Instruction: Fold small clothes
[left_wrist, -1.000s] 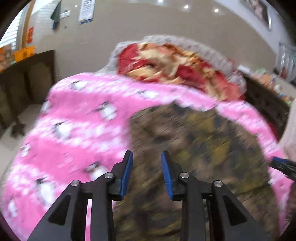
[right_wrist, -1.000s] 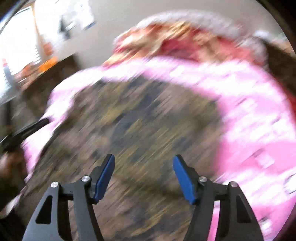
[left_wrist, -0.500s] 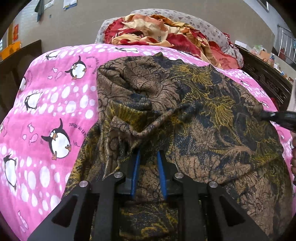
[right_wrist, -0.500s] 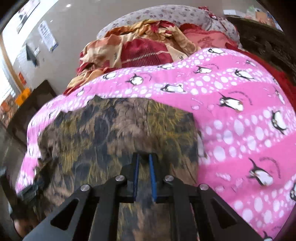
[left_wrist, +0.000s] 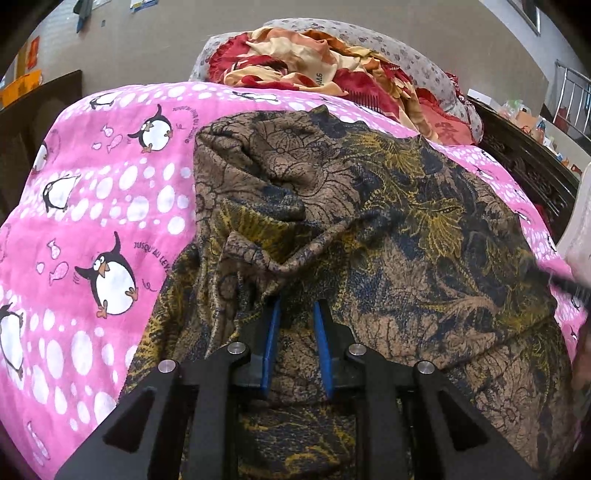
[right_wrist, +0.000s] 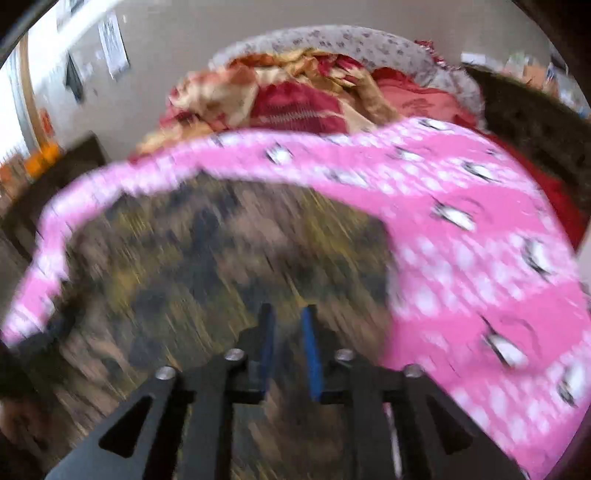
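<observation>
A brown garment with a yellow and dark blue flower print (left_wrist: 388, 229) lies spread on a pink penguin-print bedcover (left_wrist: 92, 221). Its left part is bunched into folds. My left gripper (left_wrist: 297, 317) is shut on a fold of the garment near its near edge. In the right wrist view the picture is blurred by motion; the same garment (right_wrist: 221, 258) fills the left and middle, and my right gripper (right_wrist: 288, 321) is shut on its cloth. The right gripper's dark tip shows at the right edge of the left wrist view (left_wrist: 569, 284).
A heap of red and cream bedding (left_wrist: 317, 62) and a grey pillow (left_wrist: 406, 55) lie at the head of the bed. Dark wooden furniture (left_wrist: 524, 170) stands to the right, and a dark cabinet (left_wrist: 40, 107) to the left.
Both grippers went from open above the garment to shut on its cloth. Since half a second ago the left has held still, and the right wrist view has blurred with motion.
</observation>
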